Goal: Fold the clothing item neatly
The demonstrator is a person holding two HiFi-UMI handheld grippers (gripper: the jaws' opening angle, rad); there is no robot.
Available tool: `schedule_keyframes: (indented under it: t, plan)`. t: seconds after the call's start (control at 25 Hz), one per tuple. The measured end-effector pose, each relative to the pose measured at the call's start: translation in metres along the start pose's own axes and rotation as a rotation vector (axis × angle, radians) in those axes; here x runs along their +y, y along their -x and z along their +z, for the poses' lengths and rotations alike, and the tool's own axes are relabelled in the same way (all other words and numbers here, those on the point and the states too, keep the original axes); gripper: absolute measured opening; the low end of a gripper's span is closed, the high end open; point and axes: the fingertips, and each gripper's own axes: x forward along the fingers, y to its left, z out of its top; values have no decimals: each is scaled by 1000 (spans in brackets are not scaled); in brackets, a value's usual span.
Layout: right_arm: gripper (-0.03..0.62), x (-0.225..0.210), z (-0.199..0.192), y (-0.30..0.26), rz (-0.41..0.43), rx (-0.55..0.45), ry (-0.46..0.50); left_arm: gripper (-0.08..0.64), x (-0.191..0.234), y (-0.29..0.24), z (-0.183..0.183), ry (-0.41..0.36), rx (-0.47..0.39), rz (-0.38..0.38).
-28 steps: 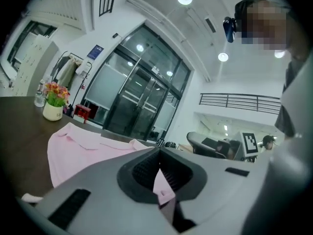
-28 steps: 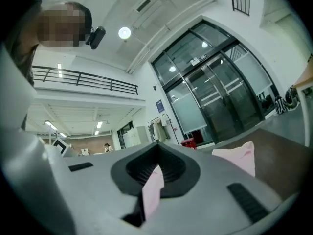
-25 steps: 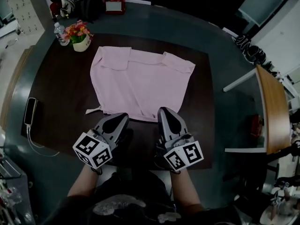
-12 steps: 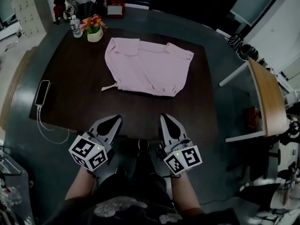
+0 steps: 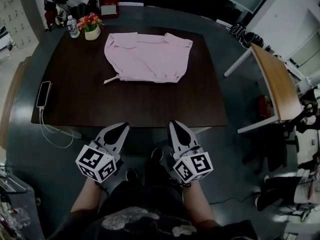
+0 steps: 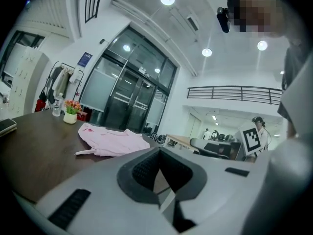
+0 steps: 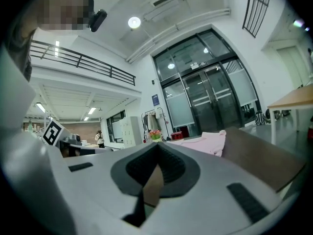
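A pink garment lies folded on the far half of the dark wooden table, with a thin strip sticking out at its lower left corner. The left gripper view shows the same garment ahead on the tabletop, and it appears as a pink heap in the right gripper view. My left gripper and right gripper hang side by side in front of the table's near edge, over the floor, well short of the garment. Both are shut with nothing in them.
A flower pot and a water bottle stand at the table's far left corner. A phone on a white cable lies at the left edge. A lighter wooden table stands to the right, a red box behind.
The view has pulled back from the table. Both grippers, near the garment's hem a second ago, now hang off the near edge. The garment lies unmoved.
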Motion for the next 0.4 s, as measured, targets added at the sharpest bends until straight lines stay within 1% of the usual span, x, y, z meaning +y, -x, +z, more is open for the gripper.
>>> schedule_keyframes:
  t: [0.2,0.4]
  plan:
    - [-8,-12,-10,20,-15,35,-12,11,-8,0,-11,-1,32,20]
    - [-8,-33,-6,36,-5,66,-12,11,-27,-12,-16,18,49,52]
